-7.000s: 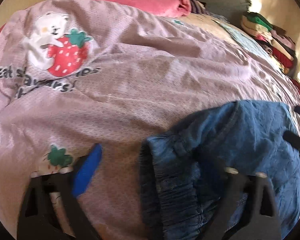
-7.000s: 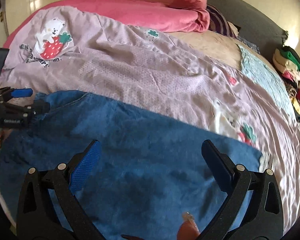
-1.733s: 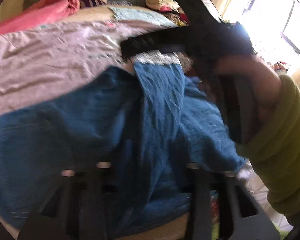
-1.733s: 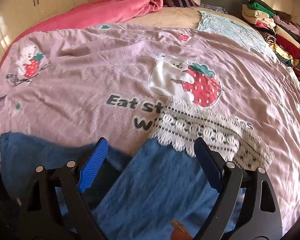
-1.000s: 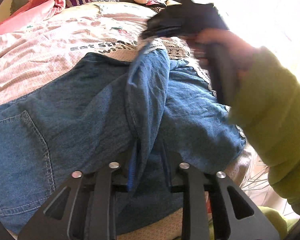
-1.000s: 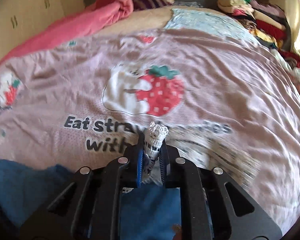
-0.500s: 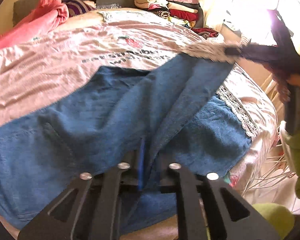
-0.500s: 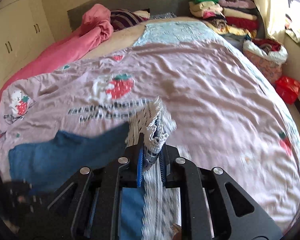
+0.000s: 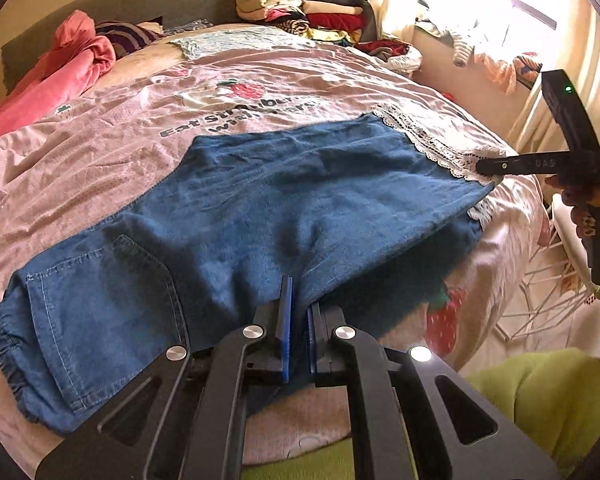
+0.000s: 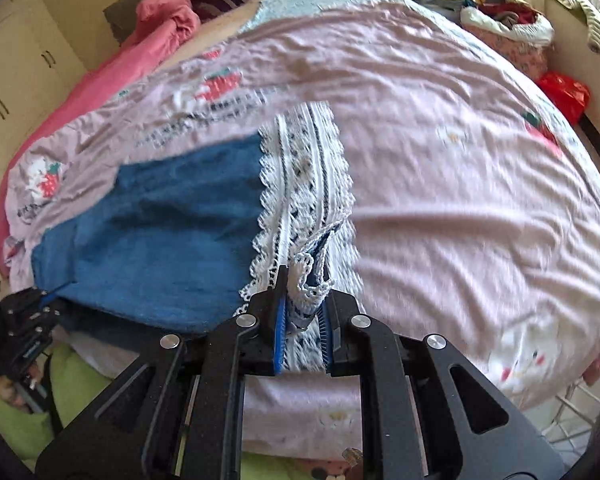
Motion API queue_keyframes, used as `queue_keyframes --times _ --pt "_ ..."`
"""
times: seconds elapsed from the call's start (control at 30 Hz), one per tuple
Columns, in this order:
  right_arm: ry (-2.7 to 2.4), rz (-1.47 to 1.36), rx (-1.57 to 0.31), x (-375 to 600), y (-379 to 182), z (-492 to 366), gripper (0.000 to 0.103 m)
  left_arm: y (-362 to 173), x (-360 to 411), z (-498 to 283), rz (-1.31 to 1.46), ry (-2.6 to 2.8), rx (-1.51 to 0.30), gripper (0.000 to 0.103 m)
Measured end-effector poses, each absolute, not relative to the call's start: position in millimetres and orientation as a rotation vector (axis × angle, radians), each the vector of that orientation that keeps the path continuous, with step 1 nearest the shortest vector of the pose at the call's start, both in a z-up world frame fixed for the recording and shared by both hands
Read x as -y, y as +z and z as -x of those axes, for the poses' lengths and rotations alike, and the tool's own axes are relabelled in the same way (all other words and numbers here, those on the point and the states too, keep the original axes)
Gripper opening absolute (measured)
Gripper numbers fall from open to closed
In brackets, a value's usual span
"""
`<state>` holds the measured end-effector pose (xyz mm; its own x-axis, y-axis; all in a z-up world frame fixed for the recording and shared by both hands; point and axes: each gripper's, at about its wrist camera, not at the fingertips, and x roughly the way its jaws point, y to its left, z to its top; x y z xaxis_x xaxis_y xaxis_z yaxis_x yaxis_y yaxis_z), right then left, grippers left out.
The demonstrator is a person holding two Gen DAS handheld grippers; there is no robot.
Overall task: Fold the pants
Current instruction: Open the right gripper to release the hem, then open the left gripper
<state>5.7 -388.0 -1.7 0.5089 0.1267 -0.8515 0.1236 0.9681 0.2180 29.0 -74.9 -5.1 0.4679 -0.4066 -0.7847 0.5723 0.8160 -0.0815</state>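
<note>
Blue denim pants (image 9: 280, 200) with a white lace hem (image 9: 432, 144) lie across the pink printed bed cover (image 9: 100, 148), waistband at the left. My left gripper (image 9: 298, 308) is shut on the near edge of the denim at mid-length. The top leg is held up and stretched over the leg beneath it. At the right, my right gripper (image 9: 484, 166) is held by a hand. In the right wrist view this right gripper (image 10: 302, 304) is shut on the bunched lace hem (image 10: 304, 184), with the pants (image 10: 160, 216) stretching away left toward the left gripper (image 10: 40, 304).
A bunched pink blanket (image 9: 72, 64) and a stack of folded clothes (image 9: 308, 0) sit at the bed's head. A white wire rack (image 9: 548, 292) stands off the bed's right side. A red bag (image 10: 564, 94) lies beside the bed, and cupboards (image 10: 16, 72) line the left wall.
The right gripper has carried the lace hem out to the right, and the top leg went from a hanging fold to a flat stretch. The left gripper closed on the denim edge and rose a little.
</note>
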Motion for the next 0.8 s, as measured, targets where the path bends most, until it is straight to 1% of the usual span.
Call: queue_keyframes --times 0.17,0.43,0.47,0.5,0.53,0.63,0.67,0.8 --pt "-0.004 -0.297 -1.07 388.9 -20.5 -0.2 0.008 -13.3 73.2 -25.7 -0.22 -0.6 -0.929 0.005" --pt "-0.02 -0.337 -1.078 400.9 -30.2 4.2 0.01 -28.2 79.1 -23.2 -0.231 -0.6 -0.968 0.005" --pt "-0.029 -0.323 -1.082 400.2 -28.9 4.5 0.019 -29.0 79.8 -22.7 -0.236 -0.598 -0.968 0.005" --pt "-0.054 -0.286 -1.07 399.6 -24.1 6.4 0.034 -29.2 79.9 -22.6 -0.239 -0.598 -0.968 0.005" --pt "-0.065 -0.253 -1.044 399.6 -17.6 8.6 0.036 -28.7 79.5 -22.1 -0.238 -0.599 -0.967 0.005" --pt "-0.024 -0.104 -0.957 381.4 5.5 16.1 0.036 -28.8 78.3 -22.0 -0.232 -0.601 -0.966 0.005" --pt "0.052 -0.014 -0.941 361.3 11.4 18.3 0.037 -29.5 78.6 -22.8 -0.231 -0.6 -0.969 0.005" --pt "0.307 0.24 -0.918 286.3 6.2 27.6 0.037 -28.4 77.5 -23.6 -0.219 -0.596 -0.968 0.005"
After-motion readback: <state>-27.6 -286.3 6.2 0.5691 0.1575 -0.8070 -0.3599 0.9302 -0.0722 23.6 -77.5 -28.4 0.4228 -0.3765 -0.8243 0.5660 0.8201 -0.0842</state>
